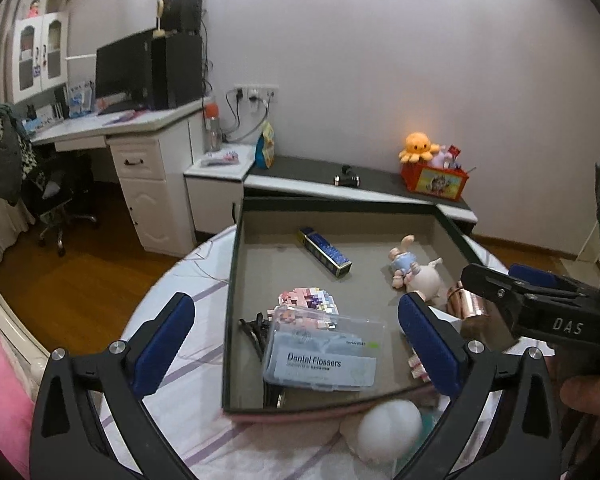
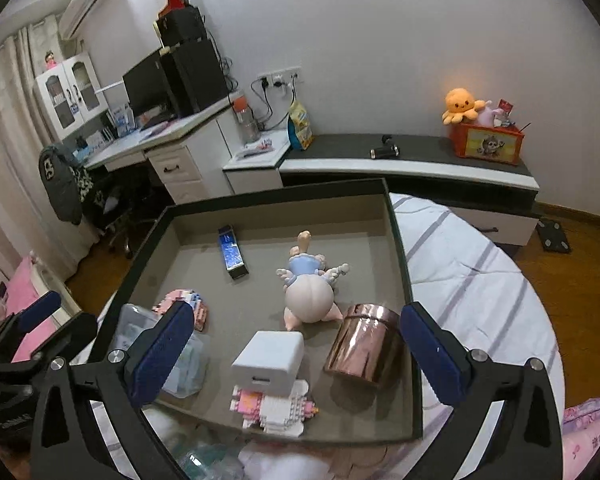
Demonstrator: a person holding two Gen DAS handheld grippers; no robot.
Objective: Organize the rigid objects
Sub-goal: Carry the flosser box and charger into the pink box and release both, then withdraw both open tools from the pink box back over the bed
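A shallow box with a dark rim (image 2: pixel 400 248) and grey floor lies on the striped bedsheet. Inside it are a blue carton (image 2: pixel 232 254), a doll figure (image 2: pixel 308 292) face down, a copper can (image 2: pixel 366 344) on its side, a white charger cube (image 2: pixel 268 362) resting on a pink-white block model (image 2: pixel 272 408), and a pink pixel figure (image 1: pixel 308 300). A Dental Flossers case (image 1: pixel 324 354) and a black hair clip (image 1: pixel 254 330) lie near the front left. My right gripper (image 2: pixel 296 316) stands open over the cube and can, holding nothing. My left gripper (image 1: pixel 296 312) hangs open above the flossers case.
A white round soft object (image 1: pixel 388 430) lies on the sheet just in front of the box (image 1: pixel 230 280). Beyond the bed stand a low dark-topped cabinet (image 2: pixel 420 156) with an orange toy bin (image 2: pixel 486 142), a white desk (image 2: pixel 172 132) and an office chair (image 1: pixel 56 200).
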